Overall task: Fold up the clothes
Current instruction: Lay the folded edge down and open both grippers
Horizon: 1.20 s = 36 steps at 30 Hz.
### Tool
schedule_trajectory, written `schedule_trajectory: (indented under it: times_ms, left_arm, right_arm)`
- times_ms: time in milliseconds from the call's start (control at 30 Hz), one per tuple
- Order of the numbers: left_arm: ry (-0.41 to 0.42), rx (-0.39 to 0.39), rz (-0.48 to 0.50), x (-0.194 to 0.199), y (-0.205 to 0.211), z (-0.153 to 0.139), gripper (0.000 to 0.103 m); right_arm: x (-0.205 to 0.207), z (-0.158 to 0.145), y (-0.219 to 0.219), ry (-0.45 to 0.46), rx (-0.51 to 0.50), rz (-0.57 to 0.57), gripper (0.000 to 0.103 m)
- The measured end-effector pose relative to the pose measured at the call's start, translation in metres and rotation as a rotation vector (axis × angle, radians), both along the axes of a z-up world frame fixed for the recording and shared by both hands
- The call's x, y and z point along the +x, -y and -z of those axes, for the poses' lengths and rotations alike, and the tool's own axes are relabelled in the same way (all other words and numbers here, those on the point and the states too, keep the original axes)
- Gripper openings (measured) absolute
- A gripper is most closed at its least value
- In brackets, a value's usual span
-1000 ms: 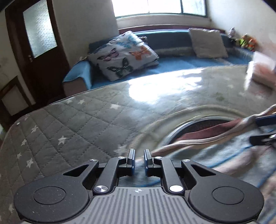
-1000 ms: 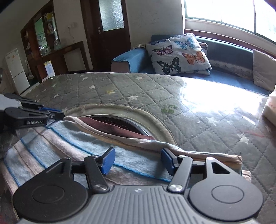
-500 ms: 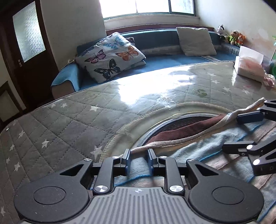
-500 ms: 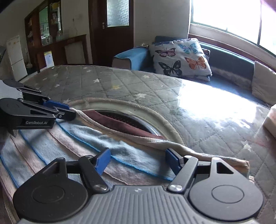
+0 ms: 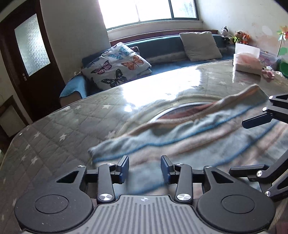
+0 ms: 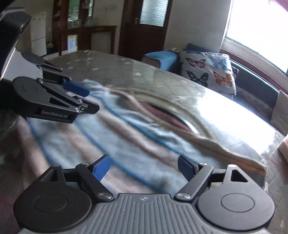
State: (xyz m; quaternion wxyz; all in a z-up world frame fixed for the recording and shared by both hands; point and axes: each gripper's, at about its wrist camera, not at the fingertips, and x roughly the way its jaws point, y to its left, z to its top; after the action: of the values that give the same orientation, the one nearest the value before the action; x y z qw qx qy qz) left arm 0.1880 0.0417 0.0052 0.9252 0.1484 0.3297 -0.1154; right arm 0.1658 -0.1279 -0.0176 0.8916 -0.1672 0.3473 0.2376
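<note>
Grey quilted cloth with small white stars is spread over the bench [image 5: 54, 129], and a glossy sheen from the window [image 5: 144, 10] is seen across its far half. A blue sofa [image 5: 162, 46] is set behind it, on which a butterfly-print cushion [image 5: 117, 66] and a plain beige cushion [image 5: 199, 45] are propped. A dark door with frosted glass [image 5: 30, 45] is seen to the left, and a tissue box [image 5: 247, 60] is stood at the bench's far right corner.

The left gripper [image 5: 144, 170] is held low over the near part of the garment, its blue pads parted and nothing clamped between them. The right gripper [image 6: 144, 168] is likewise held low and pointed forward, its jaws spread wide and empty.

The striped garment [image 5: 180, 142], in pale blue and pinkish-beige bands with thin blue lines, is laid flat on the bench under both grippers. Its long axis is run across the left wrist view from lower left to upper right, with a beige ribbed edge along the far side. Much of it is blurred.
</note>
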Motion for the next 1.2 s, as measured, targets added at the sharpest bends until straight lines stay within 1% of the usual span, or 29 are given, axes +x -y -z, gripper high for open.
schedule_trajectory:
  times_ms: [100, 200, 267, 333, 467, 533, 600, 767, 900, 1000, 1100, 1200]
  left_arm:
    - [0.016, 0.0, -0.018, -0.02, -0.008, 0.001, 0.05]
    - [0.02, -0.013, -0.048, -0.038, -0.017, 0.003, 0.055]
    - [0.021, -0.024, -0.07, -0.049, -0.024, 0.005, 0.056]
    - [0.017, -0.054, -0.091, -0.057, -0.032, 0.005, 0.057]
    - [0.012, -0.111, -0.138, -0.068, -0.045, 0.001, 0.057]
    - [0.013, -0.128, -0.158, -0.072, -0.05, -0.001, 0.056]
    - [0.012, -0.159, -0.179, -0.075, -0.056, -0.004, 0.056]
    - [-0.026, -0.224, -0.242, -0.075, -0.073, -0.003, 0.056]
    - [-0.039, -0.228, -0.253, -0.077, -0.075, 0.001, 0.055]
    - [-0.042, -0.237, -0.251, -0.078, -0.075, 0.0, 0.05]
    - [-0.046, -0.231, -0.243, -0.079, -0.074, 0.001, 0.05]
    - [-0.053, -0.235, -0.242, -0.079, -0.075, 0.002, 0.049]
  right_arm:
    - [-0.015, 0.001, -0.005, 0.004, 0.0, -0.014, 0.085]
    - [-0.023, 0.001, -0.005, -0.002, 0.01, -0.015, 0.09]
    - [-0.028, 0.002, -0.003, -0.01, 0.021, -0.012, 0.09]
    - [-0.033, 0.002, 0.001, -0.014, 0.032, -0.006, 0.09]
    - [-0.041, -0.001, 0.013, -0.035, 0.069, 0.017, 0.09]
    - [-0.044, -0.003, 0.019, -0.035, 0.078, 0.031, 0.09]
    - [-0.049, -0.004, 0.03, -0.041, 0.099, 0.061, 0.09]
    - [-0.059, -0.006, 0.06, -0.063, 0.155, 0.153, 0.09]
    - [-0.066, -0.007, 0.085, -0.074, 0.195, 0.196, 0.09]
    - [-0.07, -0.009, 0.099, -0.078, 0.21, 0.243, 0.091]
    - [-0.07, -0.007, 0.117, -0.093, 0.229, 0.301, 0.091]
    - [-0.073, -0.008, 0.133, -0.096, 0.268, 0.334, 0.091]
